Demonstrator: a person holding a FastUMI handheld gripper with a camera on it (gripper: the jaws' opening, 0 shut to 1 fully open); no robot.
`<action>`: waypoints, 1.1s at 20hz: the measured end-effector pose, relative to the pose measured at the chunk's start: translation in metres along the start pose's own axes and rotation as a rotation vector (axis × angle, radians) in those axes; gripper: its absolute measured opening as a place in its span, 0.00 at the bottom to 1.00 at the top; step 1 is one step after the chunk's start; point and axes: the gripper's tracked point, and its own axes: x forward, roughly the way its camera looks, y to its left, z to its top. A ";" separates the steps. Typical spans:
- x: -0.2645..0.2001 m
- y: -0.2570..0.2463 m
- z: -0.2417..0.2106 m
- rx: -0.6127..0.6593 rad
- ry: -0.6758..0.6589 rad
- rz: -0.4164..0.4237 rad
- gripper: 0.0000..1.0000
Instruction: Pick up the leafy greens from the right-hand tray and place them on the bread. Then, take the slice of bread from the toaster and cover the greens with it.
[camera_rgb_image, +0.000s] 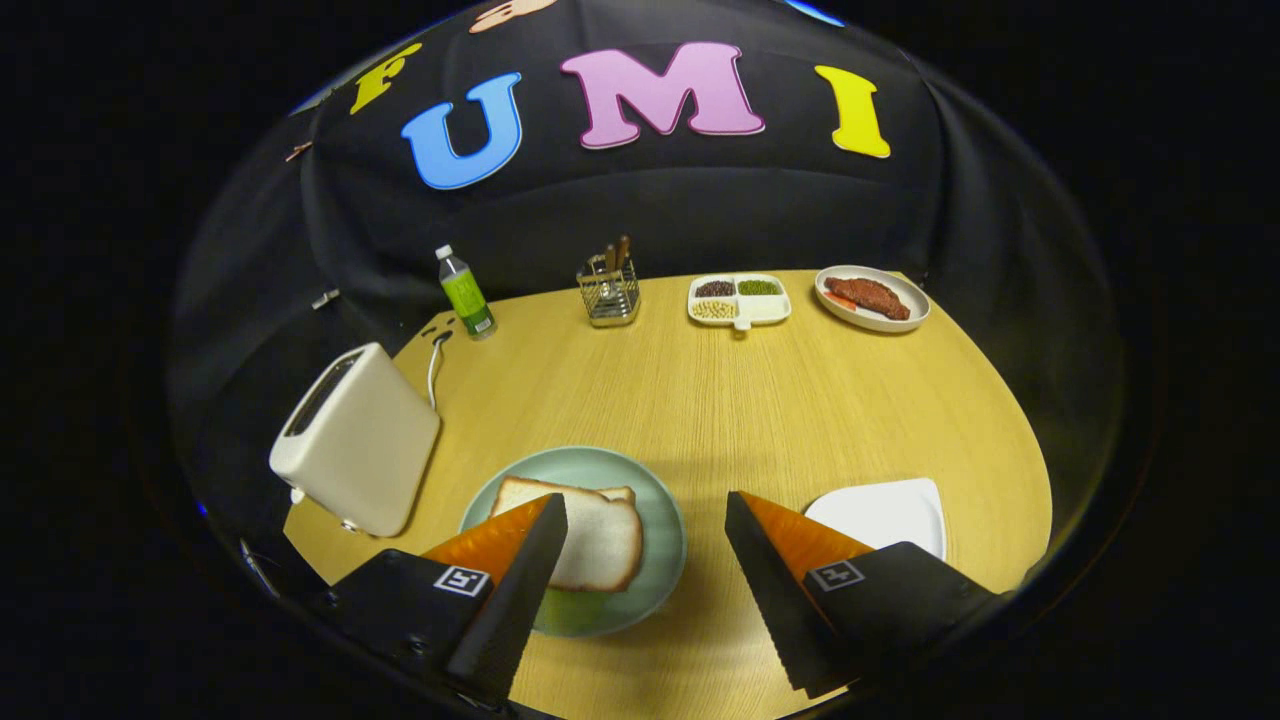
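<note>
Beside the toaster (355, 440), bread (590, 535) on green plate (655, 500), hand-held gripper (645, 520) spread wide.

Light falls from above onto a wooden table (760, 400), which is evenly bright with a mild sheen at its middle. The dark booth wall beyond it stays dim. Soft, short shadows sit under the toaster (355, 440) at the near left and the green plate (660, 500). The white tray (890, 512) at the near right is almost washed out. Fisheye distortion curves the table's far edge and bends everything near the rim. The gripper (645, 530), its fingers spread apart and empty, is slightly soft; far objects are small but sharp.
</note>
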 end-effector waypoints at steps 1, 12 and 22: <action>-0.009 0.001 0.013 -0.009 -0.022 0.009 0.99; -0.116 0.007 0.125 -0.168 -0.253 0.032 0.99; -0.174 0.013 0.120 -0.312 -0.337 -0.020 0.98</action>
